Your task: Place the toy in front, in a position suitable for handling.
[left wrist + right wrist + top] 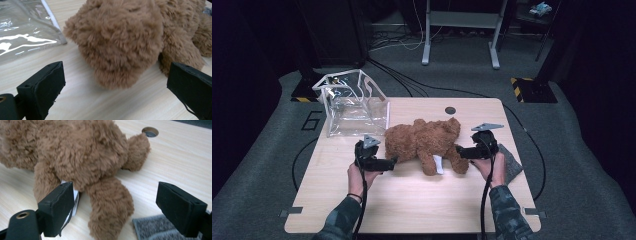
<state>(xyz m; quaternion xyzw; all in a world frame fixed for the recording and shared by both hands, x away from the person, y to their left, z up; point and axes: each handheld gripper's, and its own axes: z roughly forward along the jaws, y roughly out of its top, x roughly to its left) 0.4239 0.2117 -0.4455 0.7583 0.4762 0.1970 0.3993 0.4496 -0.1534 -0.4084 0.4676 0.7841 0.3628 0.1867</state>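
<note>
A brown plush teddy bear (427,142) lies on its side in the middle of the wooden table (412,210). My left gripper (391,162) sits just left of the bear's head (117,40), jaws wide apart and clear of the fur. My right gripper (460,150) is at the bear's legs, open, with one leg (110,207) lying between its jaws and neither pad pressing on it. A white tag (75,196) shows beside that leg.
A clear plastic bag (354,105) with white trim stands open at the table's back left. A grey cloth (512,162) lies at the right edge under my right hand. A round cable hole (450,110) is behind the bear.
</note>
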